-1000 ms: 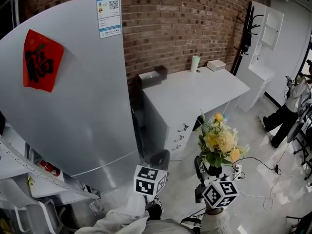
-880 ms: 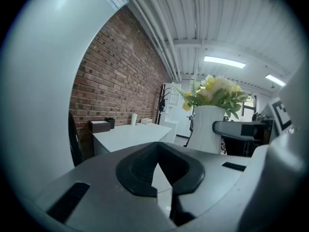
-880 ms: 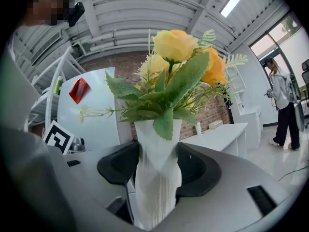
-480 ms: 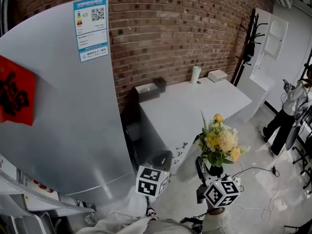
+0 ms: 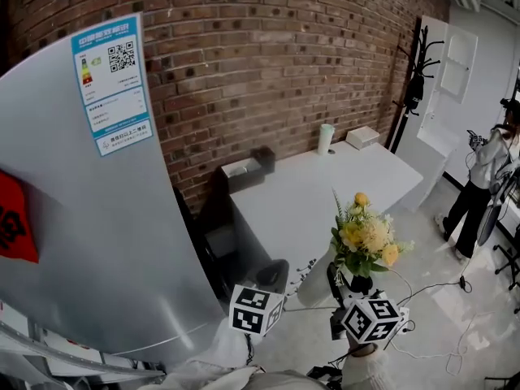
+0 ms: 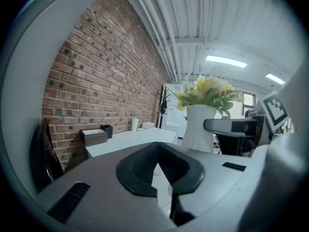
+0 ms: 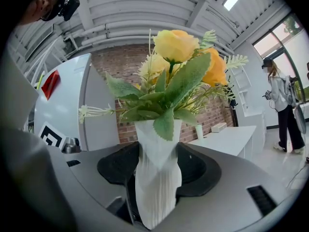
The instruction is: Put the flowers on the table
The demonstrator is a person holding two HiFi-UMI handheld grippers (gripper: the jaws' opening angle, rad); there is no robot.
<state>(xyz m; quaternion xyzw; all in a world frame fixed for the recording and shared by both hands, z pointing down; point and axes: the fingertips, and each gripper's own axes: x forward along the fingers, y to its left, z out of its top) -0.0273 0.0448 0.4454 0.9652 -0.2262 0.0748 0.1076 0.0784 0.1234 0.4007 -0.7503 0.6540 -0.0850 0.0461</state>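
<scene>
Head view: the yellow flowers (image 5: 364, 238) ride in the right gripper (image 5: 356, 287), short of the smooth white table (image 5: 325, 189); the fridge (image 5: 97, 242) sits further left than before. Left gripper view: the left gripper (image 6: 161, 175) has its jaws closed, empty. Right gripper view: the jaws clamp one ribbed white vase (image 7: 157, 178).

Yellow and orange flowers (image 7: 176, 45) with green leaves (image 7: 186, 81) stand in a white ribbed vase (image 7: 157, 178) between the black fingers (image 7: 199, 172). Beyond the fingers, the table (image 5: 325, 185) is white, the wall (image 5: 268, 55) red-brown brick, the fridge (image 5: 97, 242) grey with a blue-and-white label (image 5: 114, 84).
</scene>
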